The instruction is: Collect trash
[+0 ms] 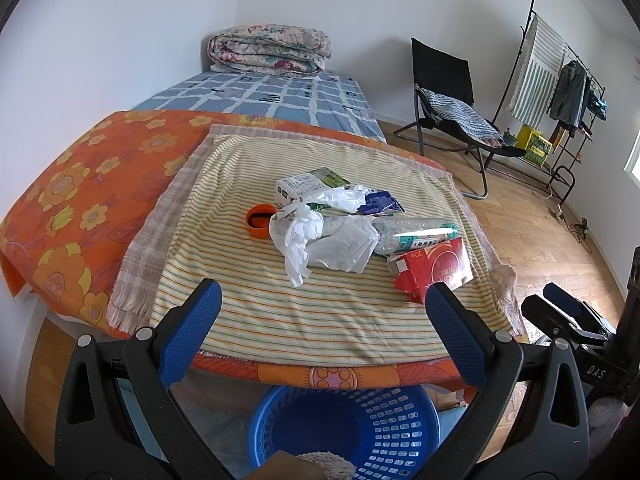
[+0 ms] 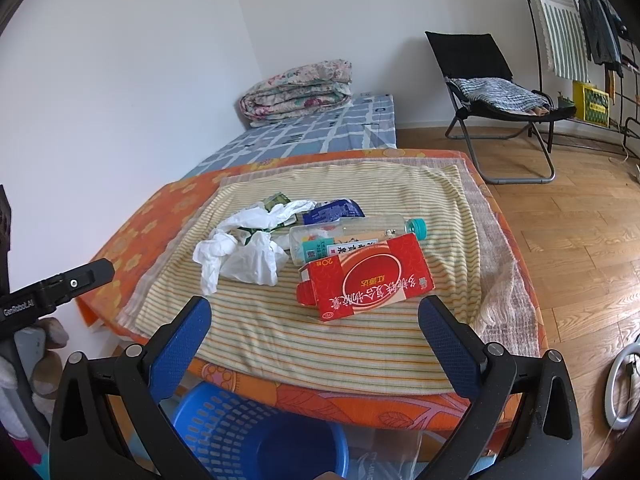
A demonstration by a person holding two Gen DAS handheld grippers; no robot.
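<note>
1. Left tongs (image 1: pixel 322 312) are spread wide and hold nothing; the blue pads (image 1: pixel 192 332) hang over the near edge of the tabletop (image 1: pixel 100 184), above the striped towel (image 1: pixel 280 312)
2. Right tongs (image 2: pixel 314 328) are also spread wide and empty, over the same near edge, with the red box (image 2: pixel 366 276) just beyond the tips
3. The basket (image 1: pixel 352 428) is blue and stands on the floor under the near edge, below both tongs; something pale and fuzzy lies at its near rim, and I cannot tell what it is
4. The trash lies in a heap at the middle of the towel
5. The red box is nearest, toward the near right corner, lying flat with a torn end flap
6. The bottle (image 2: pixel 356 236) lies on its side just behind the box, touching it, its teal cap pointing to the right edge
7. White bags (image 1: pixel 320 240), crumpled, lie left of the bottle and against it
8. An orange lid (image 1: pixel 260 220) lies left of the bags, open side up
9. A white and green pack (image 1: pixel 308 186) lies behind the bags, toward the far edge
10. A blue wrapper (image 1: pixel 380 204) lies beside that pack, behind the bottle
11. The orange flowered cloth covers the tabletop under the towel
12. Beyond the far edge is a bed (image 1: pixel 260 96) with a folded quilt (image 1: pixel 272 50); a black chair (image 1: pixel 444 92) stands on the wood floor to the right
</note>
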